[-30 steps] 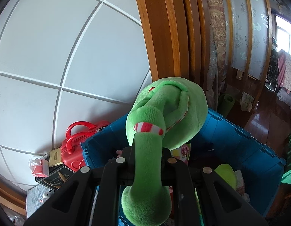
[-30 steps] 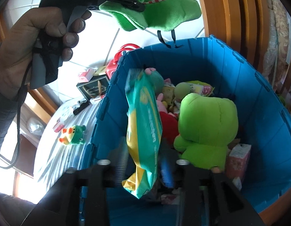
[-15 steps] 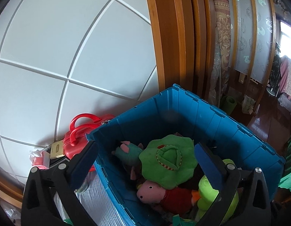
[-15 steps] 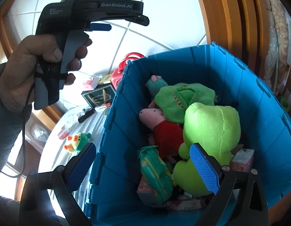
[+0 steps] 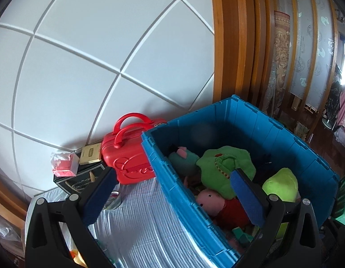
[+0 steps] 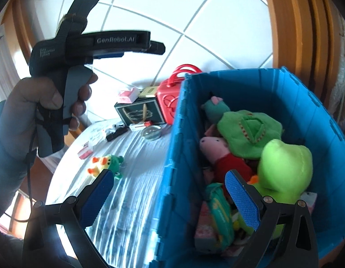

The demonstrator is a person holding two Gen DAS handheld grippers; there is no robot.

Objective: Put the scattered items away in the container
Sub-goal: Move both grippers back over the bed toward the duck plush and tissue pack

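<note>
Blue bin (image 6: 306, 102) holds frog (image 6: 284, 167), pig (image 6: 217, 151), green hat (image 6: 248, 131), packet (image 6: 219, 212); duck toy (image 6: 105, 164) and small clutter remain on table (image 6: 136, 178); left gripper (image 5: 170, 192) and right gripper (image 6: 170, 201) both spread, empty.

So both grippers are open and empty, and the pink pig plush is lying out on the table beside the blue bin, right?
Not quite. The left gripper and right gripper are open and empty, but the pink pig plush lies inside the blue bin, not on the table, as the right wrist view shows.
</note>
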